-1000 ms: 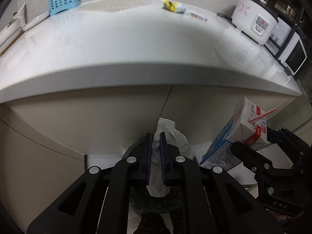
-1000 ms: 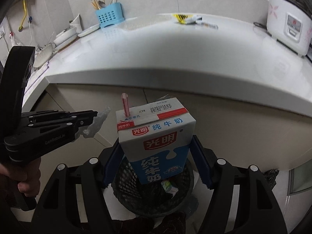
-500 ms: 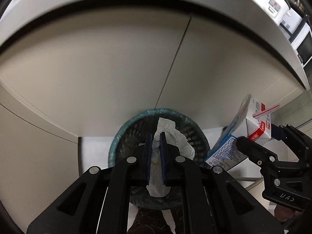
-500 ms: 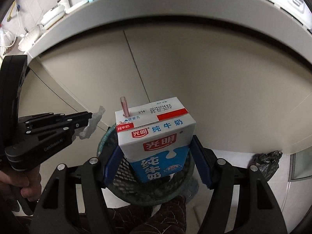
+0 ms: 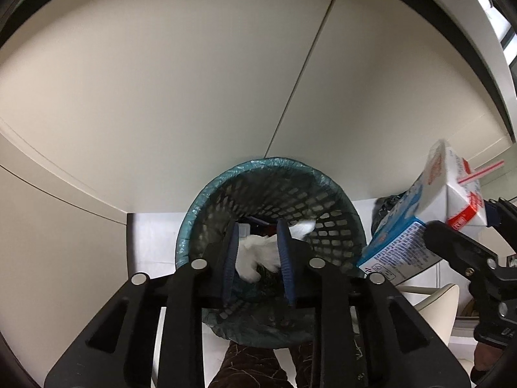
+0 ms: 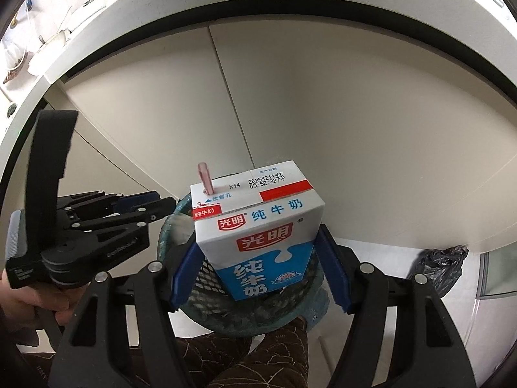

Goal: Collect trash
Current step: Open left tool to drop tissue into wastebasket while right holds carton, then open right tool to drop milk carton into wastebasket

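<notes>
Lower centre of the left wrist view: left gripper (image 5: 258, 258) is hanging over the mesh trash bin (image 5: 271, 177), jaws now standing apart, where half a second ago they were pinching the crumpled tissue (image 5: 258, 255). Tissue is showing between the blue pads, loose, dropping into the bin or already lying in it; can't tell which. Milk carton (image 5: 423, 223) is waiting at the right edge, outside the rim.

Lower centre of the right wrist view: right gripper (image 6: 258, 274) is still clamping the milk carton (image 6: 258, 226) by its sides, jaws wide around it, straw up, carton directly above the bin (image 6: 181, 207). Left gripper (image 6: 152, 203) is sitting at middle left, by the rim.

Judgement: tissue is done, carton is next. Right jaws need opening while it's over the bin.
</notes>
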The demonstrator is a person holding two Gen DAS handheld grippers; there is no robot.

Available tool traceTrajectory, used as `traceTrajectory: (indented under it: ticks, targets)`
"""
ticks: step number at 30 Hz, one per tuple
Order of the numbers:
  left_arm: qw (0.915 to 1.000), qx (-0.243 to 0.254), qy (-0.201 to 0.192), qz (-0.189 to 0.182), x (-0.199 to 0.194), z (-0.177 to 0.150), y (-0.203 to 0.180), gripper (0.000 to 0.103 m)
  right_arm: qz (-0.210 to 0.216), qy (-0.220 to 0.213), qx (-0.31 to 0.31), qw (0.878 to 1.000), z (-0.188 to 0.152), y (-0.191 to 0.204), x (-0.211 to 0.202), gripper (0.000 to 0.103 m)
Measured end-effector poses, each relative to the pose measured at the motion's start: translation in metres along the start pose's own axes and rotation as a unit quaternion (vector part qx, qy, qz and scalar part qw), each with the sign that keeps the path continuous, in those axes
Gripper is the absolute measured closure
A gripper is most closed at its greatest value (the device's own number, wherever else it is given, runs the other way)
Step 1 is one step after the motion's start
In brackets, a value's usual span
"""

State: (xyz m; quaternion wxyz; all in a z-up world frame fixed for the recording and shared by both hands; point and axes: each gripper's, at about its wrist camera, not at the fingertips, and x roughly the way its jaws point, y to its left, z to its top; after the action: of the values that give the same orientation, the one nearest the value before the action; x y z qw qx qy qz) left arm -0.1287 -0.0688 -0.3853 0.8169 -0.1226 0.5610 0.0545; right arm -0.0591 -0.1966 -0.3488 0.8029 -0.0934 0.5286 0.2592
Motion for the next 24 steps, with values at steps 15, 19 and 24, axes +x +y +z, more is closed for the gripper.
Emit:
traceTrajectory:
  ticks: [15, 19, 24]
  targets:
    - [0.9988, -0.018, -0.016, 0.042, -0.017, 0.000, 0.024, 0.007, 0.008, 0.009, -0.006, 1.000, 0.005, 0.002, 0.015, 0.038]
    - [0.9984, -0.026, -0.014, 0.048, -0.019, 0.003, 0.033, 0.006, 0.010, 0.012, -0.008, 1.000, 0.008, 0.003, 0.018, 0.038]
    - [0.9982, -0.031, -0.017, 0.050, -0.025, 0.009, 0.041, 0.006, 0.011, 0.018, -0.021, 1.000, 0.007, 0.006, 0.021, 0.038]
